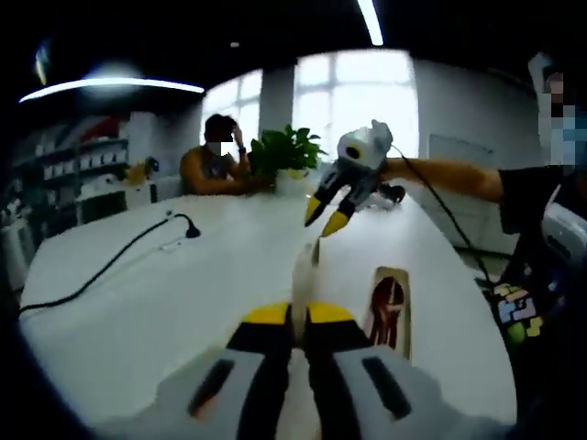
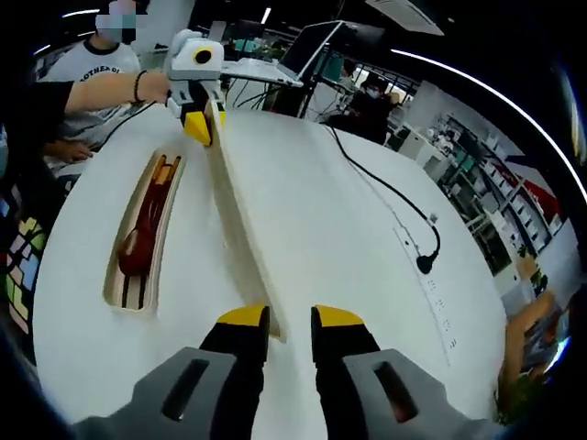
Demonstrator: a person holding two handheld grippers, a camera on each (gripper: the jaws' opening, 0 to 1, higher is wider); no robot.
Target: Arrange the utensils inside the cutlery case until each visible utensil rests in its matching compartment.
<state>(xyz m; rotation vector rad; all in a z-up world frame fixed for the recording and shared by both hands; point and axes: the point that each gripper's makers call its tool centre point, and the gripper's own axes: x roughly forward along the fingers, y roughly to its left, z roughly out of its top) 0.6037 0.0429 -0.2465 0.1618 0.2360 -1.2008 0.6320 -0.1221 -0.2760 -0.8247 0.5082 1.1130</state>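
The left gripper (image 1: 292, 316) has its yellow-tipped fingers closed on the near edge of a long pale wooden panel (image 1: 303, 270), seen edge-on and, by its length, probably the case's lid. In the right gripper view the panel (image 2: 240, 220) runs from the left gripper (image 2: 204, 124) down to the right gripper (image 2: 278, 321), whose fingers stand apart astride the panel's end, with a gap showing on each side. Contact there cannot be confirmed. The narrow light wooden cutlery case (image 2: 115, 275) lies open on the white bench (image 2: 348, 257), just beside the panel, with reddish-brown utensils (image 2: 147, 225) lying lengthwise inside. Their separate compartments cannot be made out. The step in hand appears to be carrying the panel between both grippers. To do it well, the right fingers should close squarely on the end before any lift, both ends should travel level, and the panel should stay clear of the case so that nothing inside is disturbed. The person's left forearm (image 2: 101, 90) is extended level over the bench, and the right gripper (image 1: 328, 218) points steeply downward.
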